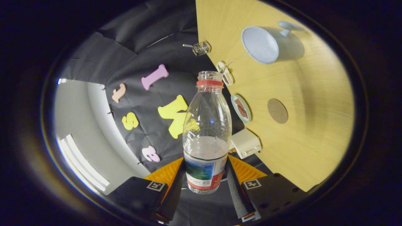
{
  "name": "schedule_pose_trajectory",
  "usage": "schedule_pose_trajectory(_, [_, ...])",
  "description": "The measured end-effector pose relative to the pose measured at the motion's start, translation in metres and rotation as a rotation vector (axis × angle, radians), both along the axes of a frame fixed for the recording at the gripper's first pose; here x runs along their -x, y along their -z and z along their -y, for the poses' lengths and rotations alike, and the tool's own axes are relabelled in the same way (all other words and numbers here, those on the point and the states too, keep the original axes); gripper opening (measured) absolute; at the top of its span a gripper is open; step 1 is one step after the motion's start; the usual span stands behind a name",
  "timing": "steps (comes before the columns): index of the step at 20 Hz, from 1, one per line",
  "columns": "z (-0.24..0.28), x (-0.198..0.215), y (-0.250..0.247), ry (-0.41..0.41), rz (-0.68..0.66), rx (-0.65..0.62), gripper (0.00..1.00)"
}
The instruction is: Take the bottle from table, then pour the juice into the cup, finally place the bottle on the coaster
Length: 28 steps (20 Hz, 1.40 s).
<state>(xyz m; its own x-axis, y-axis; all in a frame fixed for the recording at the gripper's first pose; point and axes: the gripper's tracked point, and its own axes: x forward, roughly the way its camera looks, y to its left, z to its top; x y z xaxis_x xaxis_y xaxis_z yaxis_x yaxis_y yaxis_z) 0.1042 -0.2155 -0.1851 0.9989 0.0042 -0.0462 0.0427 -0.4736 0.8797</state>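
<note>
A clear plastic bottle with a red neck ring and no cap stands between my fingers, and my gripper is shut on its labelled lower part. Clear liquid fills roughly its lower third. The view is rolled, so the wooden table rises steeply to the right of the bottle. On it, beyond the bottle's mouth and to the right, is a pale blue cup with a handle, its opening turned toward me. The round brown coaster lies on the table to the right of the bottle's shoulder.
Along the table's edge near the bottle are a small plate holding something brown, a white box, a small oval item and a wire basket. Black cloth wall lies behind the bottle.
</note>
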Motion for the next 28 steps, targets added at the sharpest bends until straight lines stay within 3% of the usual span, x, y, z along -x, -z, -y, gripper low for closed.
schedule_pose_trajectory(9, [0.013, -0.007, -0.015, 0.033, 0.011, -0.105, 0.75])
schedule_pose_trajectory(19, [0.02, -0.005, -0.02, 0.035, 0.018, -0.091, 0.75])
schedule_pose_trajectory(21, [0.018, -0.005, -0.012, 0.027, 0.007, -0.044, 0.75])
schedule_pose_trajectory(28, [-0.008, 0.001, 0.019, -0.109, -0.099, 0.297, 0.75])
